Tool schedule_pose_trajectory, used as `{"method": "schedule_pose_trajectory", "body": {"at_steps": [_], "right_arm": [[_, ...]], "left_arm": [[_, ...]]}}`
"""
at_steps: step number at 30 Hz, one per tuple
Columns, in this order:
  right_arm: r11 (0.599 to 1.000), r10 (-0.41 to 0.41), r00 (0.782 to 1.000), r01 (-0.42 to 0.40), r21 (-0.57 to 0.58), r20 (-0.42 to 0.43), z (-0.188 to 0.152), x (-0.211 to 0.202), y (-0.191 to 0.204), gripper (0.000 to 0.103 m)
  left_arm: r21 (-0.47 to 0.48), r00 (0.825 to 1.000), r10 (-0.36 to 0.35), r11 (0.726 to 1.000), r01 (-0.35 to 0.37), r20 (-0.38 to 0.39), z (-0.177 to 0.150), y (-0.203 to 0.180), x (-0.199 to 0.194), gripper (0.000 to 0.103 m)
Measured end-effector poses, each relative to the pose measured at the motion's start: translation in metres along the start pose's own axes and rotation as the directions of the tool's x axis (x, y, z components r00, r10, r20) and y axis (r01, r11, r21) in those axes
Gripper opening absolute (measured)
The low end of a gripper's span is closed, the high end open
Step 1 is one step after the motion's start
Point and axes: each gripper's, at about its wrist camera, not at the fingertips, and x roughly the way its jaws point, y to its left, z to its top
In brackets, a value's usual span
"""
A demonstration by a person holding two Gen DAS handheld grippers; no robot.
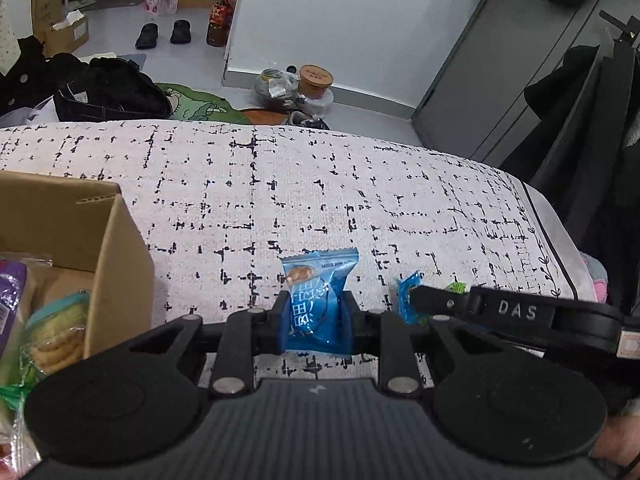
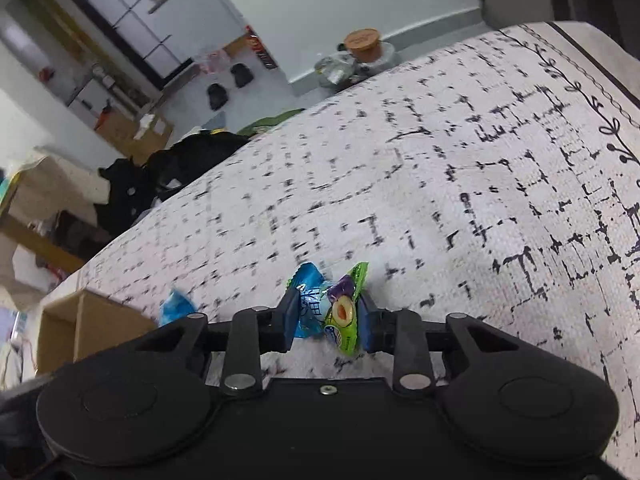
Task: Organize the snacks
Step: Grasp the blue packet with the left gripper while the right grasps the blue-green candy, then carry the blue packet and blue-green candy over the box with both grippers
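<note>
Blue snack packet (image 1: 316, 304) clamped in left tongs (image 1: 314, 320), above the patterned bench (image 1: 320, 184) near its front edge. Right tongs (image 2: 328, 316) pinch a blue wrapper (image 2: 310, 304) and green candy (image 2: 344, 312) together. Cardboard box (image 1: 108, 264) at the left edge.

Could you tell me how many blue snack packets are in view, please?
2: one blue packet clamped in the left tongs, another with a green one in the right tongs. The box may hide more.

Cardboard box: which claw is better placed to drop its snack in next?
Left, probably. The left claw is shut on a blue packet right beside the cardboard box. The right claw, gripping a blue and a green packet, sits farther from it.
</note>
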Motion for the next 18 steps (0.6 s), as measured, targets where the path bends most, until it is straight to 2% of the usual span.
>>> {"method": "schedule_pose_trajectory", "body": {"at_steps": [6, 18], "right_arm": [[0.999, 0.033, 0.999, -0.033, 0.028, 0.016, -0.014, -0.024, -0.002, 0.027], [0.998, 0.044, 0.995, -0.049, 0.048, 0.093, -0.026, -0.072, 0.013, 0.027]], "left_arm": [[0.009, 1.0, -0.013, 1.0, 0.013, 0.01, -0.004, -0.003, -0.015, 0.024], [0.062, 0.994, -0.042, 0.997, 0.036, 0.097, -0.002, -0.011, -0.071, 0.024]]}}
